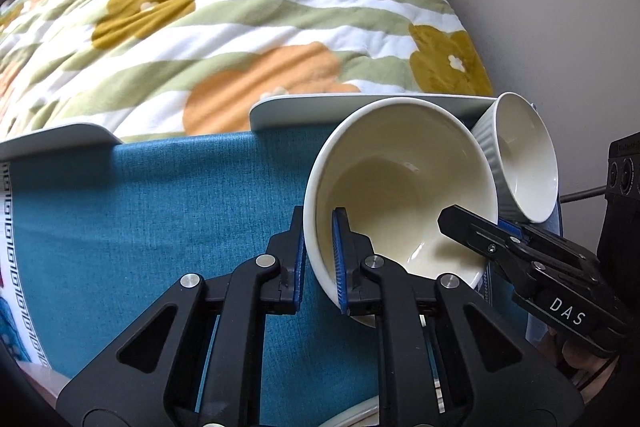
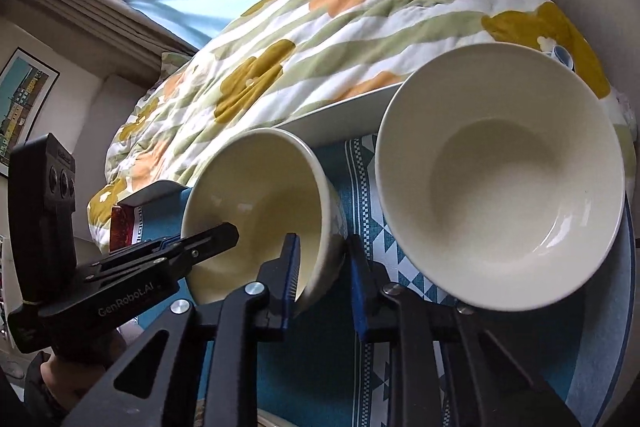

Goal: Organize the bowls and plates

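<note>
A cream bowl [image 1: 400, 187] is gripped from both sides. My left gripper [image 1: 320, 259] is shut on its left rim, one finger inside and one outside. My right gripper [image 2: 320, 279] straddles the opposite rim of the same bowl [image 2: 260, 211], with some gap left between its outer finger and the wall. A second, ribbed white bowl [image 1: 524, 155] stands just right of it, also seen in the right wrist view [image 2: 500, 187]. Two white rectangular plates [image 1: 60, 141] [image 1: 304, 111] lie at the table's far edge.
The table has a teal cloth [image 1: 160, 247] with patterned borders. Behind it is a bed with a flowered quilt [image 1: 240, 19]. A wall [image 1: 540, 7] is at the right. Another rim shows at the bottom [image 1: 352, 417].
</note>
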Available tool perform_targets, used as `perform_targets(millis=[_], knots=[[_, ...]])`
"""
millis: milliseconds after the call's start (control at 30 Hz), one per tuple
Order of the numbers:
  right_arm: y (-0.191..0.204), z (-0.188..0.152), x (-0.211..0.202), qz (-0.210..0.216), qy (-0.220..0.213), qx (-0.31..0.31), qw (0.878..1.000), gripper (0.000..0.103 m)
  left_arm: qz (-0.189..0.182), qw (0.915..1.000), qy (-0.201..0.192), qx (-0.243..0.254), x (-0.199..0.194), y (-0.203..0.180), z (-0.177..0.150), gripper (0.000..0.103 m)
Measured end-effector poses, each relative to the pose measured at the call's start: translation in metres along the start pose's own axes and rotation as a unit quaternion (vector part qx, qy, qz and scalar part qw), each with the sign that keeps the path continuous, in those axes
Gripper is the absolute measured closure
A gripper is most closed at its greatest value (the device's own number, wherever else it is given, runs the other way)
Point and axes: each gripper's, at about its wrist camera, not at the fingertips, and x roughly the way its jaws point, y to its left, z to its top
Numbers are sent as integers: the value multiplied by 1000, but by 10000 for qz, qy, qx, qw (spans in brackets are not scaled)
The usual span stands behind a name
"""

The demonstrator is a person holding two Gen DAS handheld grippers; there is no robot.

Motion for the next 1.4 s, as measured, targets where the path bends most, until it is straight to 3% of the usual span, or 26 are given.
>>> perform_targets(millis=[333, 567, 767, 1100, 1400], knots=[[31, 3, -40, 24, -305, -358, 9989, 86, -1, 9992, -400, -45, -55, -4, -9, 93], [88, -16, -86, -21, -601, -700, 9957, 86, -133, 9969, -753, -195, -124, 11, -37, 93], [151, -50, -103, 34, -693, -886, 9937, 86, -147, 9948, -960, -297, -186, 49, -79, 93], [253, -117, -73, 264, -471, -1140, 9920, 86, 78, 9927, -1078, -532, -252, 153, -153, 93], [300, -165, -16, 218, -3, -1151, 9931, 86, 217, 9955, -653, -655, -243, 231, -197, 93]])
